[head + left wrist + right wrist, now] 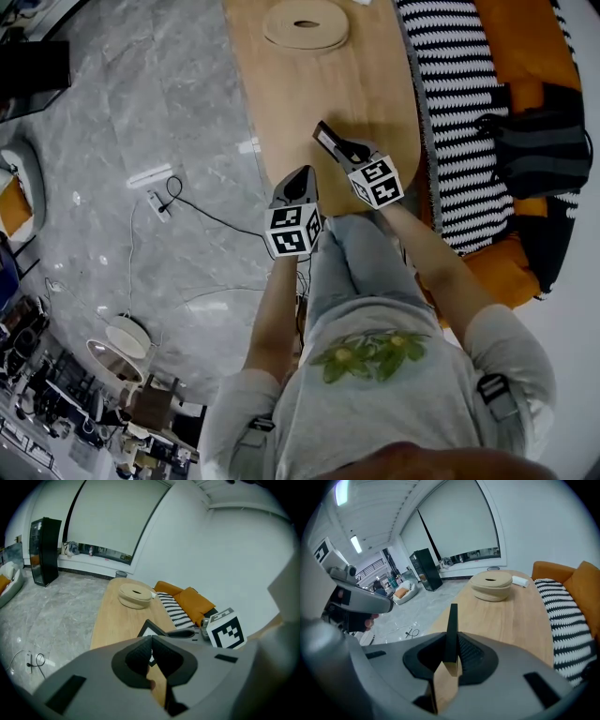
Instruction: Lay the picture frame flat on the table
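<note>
Frame [452, 620] clamped in right gripper [453, 654]
Right gripper view shows it edge-on between the pads; left gripper view shows its face; head view: at the table's [347, 84] near end. Left gripper [151, 646] closed, empty.

Left hand-held gripper [151, 639] jaws together; picture frame [151, 629] beyond.

Pale wood-grain table [323, 84] with a round cream container [306, 23]; picture frame [451, 620] black with a white inner face. Orange sofa [520, 37] under a black-and-white striped throw [459, 103], a black bag [544, 150] against it; floor [122, 103] grey, marbled. The left gripper [302, 175] and right gripper [325, 131] are grey with black pads and black-and-white marker cubes; the person's top [375, 403] is grey with a green and yellow print.
</note>
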`<state>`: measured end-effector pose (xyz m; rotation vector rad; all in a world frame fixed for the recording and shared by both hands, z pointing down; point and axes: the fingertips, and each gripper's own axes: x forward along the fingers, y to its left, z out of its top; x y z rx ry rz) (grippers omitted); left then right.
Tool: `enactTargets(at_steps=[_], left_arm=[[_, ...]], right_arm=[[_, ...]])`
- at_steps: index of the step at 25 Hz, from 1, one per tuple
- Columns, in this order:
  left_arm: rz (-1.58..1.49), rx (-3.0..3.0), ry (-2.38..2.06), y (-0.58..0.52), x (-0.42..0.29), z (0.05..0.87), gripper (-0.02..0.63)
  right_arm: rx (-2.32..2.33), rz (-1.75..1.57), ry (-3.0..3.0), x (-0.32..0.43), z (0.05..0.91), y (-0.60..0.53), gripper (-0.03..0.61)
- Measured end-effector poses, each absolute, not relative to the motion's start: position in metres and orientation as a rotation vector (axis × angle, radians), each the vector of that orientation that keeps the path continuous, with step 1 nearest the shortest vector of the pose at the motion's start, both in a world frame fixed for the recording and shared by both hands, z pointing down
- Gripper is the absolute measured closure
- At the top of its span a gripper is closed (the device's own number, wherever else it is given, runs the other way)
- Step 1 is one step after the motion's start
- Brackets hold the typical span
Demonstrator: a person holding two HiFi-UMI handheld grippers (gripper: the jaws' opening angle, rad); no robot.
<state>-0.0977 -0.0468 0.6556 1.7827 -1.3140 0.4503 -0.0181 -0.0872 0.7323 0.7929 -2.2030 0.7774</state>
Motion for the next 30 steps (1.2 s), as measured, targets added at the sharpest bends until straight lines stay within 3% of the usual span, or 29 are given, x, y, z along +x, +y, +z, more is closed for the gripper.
enactTargets(at_steps=[30], left_arm=[[0.496,1.788,-1.280,-0.055,-0.100,0.686,0.597]], right_arm=[[0.900,0.796,-2.059,0.011,0.770,-0.102,0.494]])
